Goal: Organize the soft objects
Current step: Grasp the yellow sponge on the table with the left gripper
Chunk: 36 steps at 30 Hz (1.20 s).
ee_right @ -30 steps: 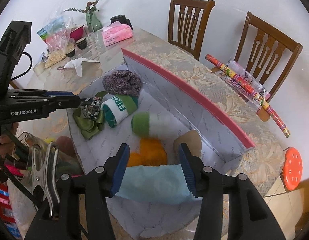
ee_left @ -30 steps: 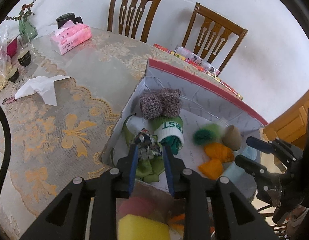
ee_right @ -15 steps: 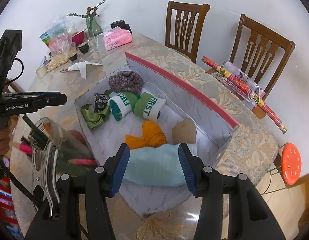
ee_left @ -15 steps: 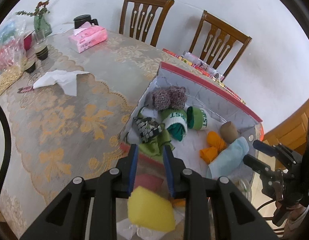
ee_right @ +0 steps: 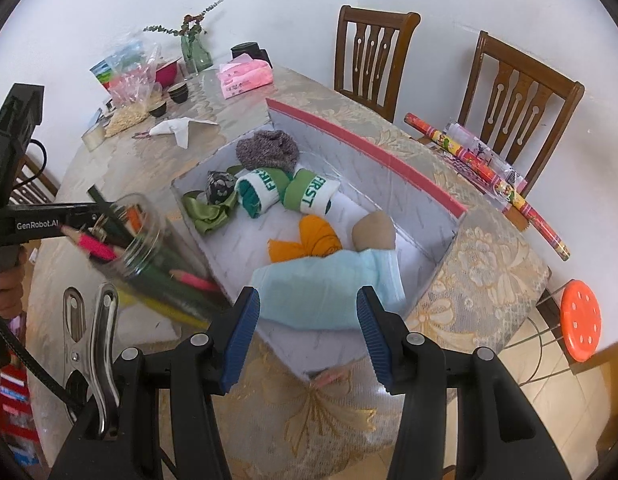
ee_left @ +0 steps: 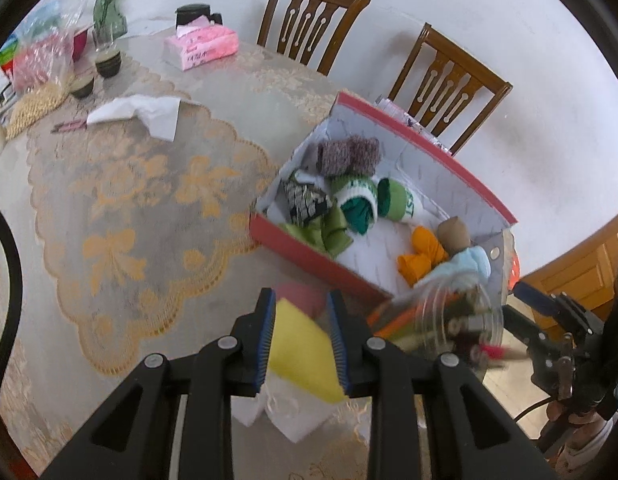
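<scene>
A red-rimmed cardboard box on the table holds several soft things: a grey knit bundle, two green-and-white socks, a patterned sock, a green cloth, an orange sock, a beige roll and a light blue cloth. My right gripper hangs open just short of the blue cloth, not touching it. My left gripper is open in front of the box, over a yellow sponge that lies on white paper.
A clear jar of pencils stands between the grippers by the box's near corner. A pink tissue pack, a white tissue, cups and a vase sit farther back. Two wooden chairs stand behind; an orange stool stands off the table.
Both grippers drew back from the box. The patterned sock and the blue cloth stayed inside. A green sock rolled to rest beside the other. The yellow sponge now shows between the left fingers.
</scene>
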Each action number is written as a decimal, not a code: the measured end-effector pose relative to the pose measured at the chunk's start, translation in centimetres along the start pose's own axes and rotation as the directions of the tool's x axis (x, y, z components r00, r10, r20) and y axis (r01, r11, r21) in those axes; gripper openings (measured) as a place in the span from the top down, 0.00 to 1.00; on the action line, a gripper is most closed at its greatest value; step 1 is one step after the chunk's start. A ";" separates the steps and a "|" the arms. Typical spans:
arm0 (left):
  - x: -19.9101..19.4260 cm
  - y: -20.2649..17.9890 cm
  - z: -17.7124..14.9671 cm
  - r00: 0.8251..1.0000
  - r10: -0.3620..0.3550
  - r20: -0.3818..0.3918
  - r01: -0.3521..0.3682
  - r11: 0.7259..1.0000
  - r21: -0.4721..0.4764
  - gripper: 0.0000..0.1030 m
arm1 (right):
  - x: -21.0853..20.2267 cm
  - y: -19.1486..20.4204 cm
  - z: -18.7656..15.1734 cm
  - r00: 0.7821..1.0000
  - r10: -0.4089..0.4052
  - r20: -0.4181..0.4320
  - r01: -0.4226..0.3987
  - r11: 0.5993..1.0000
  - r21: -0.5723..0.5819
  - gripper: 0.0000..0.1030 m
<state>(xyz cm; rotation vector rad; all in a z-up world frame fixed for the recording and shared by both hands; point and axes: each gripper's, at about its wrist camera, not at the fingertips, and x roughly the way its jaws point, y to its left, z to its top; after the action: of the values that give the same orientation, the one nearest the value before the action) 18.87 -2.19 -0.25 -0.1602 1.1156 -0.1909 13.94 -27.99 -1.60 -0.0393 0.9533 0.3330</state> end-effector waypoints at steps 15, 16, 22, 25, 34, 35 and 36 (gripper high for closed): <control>1.2 0.3 -2.8 0.996 0.080 -0.042 -0.084 0.989 -0.122 0.69 | 0.7 0.8 -2.8 0.994 0.066 -0.091 -0.075 0.992 -0.101 0.50; 1.1 0.3 -2.9 0.996 0.084 -0.043 -0.089 0.987 -0.136 0.68 | 0.8 0.8 -2.9 0.993 0.075 -0.093 -0.085 0.991 -0.105 0.50; 0.4 0.3 -3.0 0.995 0.092 -0.038 -0.098 0.975 -0.199 0.58 | 1.2 0.6 -3.1 0.988 0.117 -0.096 -0.130 0.983 -0.133 0.50; 0.6 -0.1 -3.0 0.994 0.101 -0.040 -0.107 0.972 -0.209 0.57 | 1.0 0.2 -3.1 0.985 0.139 -0.097 -0.151 0.980 -0.127 0.50; 0.9 -0.3 -3.7 0.984 0.169 -0.050 -0.176 0.959 -0.221 0.56 | 0.6 0.8 -3.2 0.980 0.174 -0.097 -0.187 0.971 -0.151 0.50; 0.7 -0.2 -3.8 0.983 0.176 -0.051 -0.183 0.956 -0.229 0.56 | 0.5 1.0 -3.4 0.980 0.175 -0.097 -0.189 0.970 -0.154 0.50; 0.5 0.1 -4.0 0.981 0.185 -0.051 -0.192 0.952 -0.240 0.55 | 0.5 1.3 -3.5 0.979 0.181 -0.098 -0.195 0.968 -0.156 0.50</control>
<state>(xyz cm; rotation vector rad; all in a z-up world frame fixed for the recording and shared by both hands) 15.53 -2.38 -2.44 -0.2689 1.1734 0.1165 11.05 -27.30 -3.86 -0.1150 1.0127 0.5893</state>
